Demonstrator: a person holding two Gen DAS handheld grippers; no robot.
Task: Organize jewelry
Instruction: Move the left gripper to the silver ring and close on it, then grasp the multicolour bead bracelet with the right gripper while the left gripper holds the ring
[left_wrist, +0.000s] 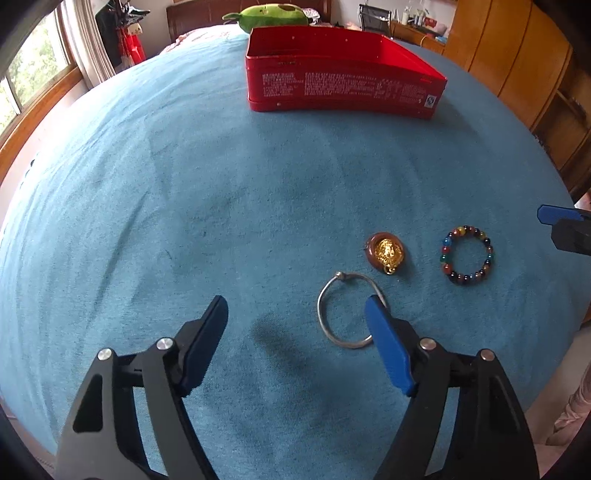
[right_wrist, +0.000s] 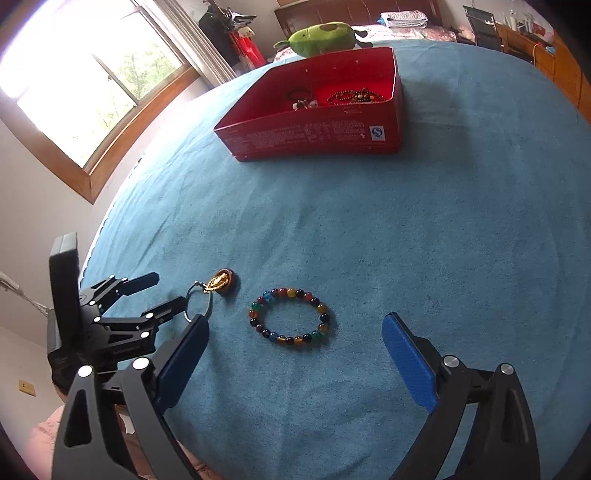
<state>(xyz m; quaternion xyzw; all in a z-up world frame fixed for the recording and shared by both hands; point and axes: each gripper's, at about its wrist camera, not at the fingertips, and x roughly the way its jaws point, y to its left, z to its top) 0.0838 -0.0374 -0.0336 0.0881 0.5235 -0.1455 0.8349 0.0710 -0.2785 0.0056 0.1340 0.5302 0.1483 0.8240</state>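
Note:
A silver bangle (left_wrist: 345, 311) lies on the blue cloth, partly under my left gripper's right finger. My left gripper (left_wrist: 295, 308) is open and empty just above the cloth. A gold pendant on a brown ring (left_wrist: 386, 253) lies beyond the bangle. A multicoloured bead bracelet (left_wrist: 467, 255) lies to its right. In the right wrist view the bead bracelet (right_wrist: 289, 318) sits between and ahead of my open, empty right gripper (right_wrist: 295, 325). The pendant (right_wrist: 221, 282) and bangle (right_wrist: 198, 300) lie at its left by the left gripper (right_wrist: 155, 291). The red tin (right_wrist: 314, 107) holds several jewelry pieces.
The red tin (left_wrist: 343, 75) stands at the far side of the cloth. A green plush toy (right_wrist: 325, 37) lies behind it. A window (right_wrist: 92, 81) is at the left; wooden cabinets (left_wrist: 517, 62) are at the right. The cloth edge runs near both grippers.

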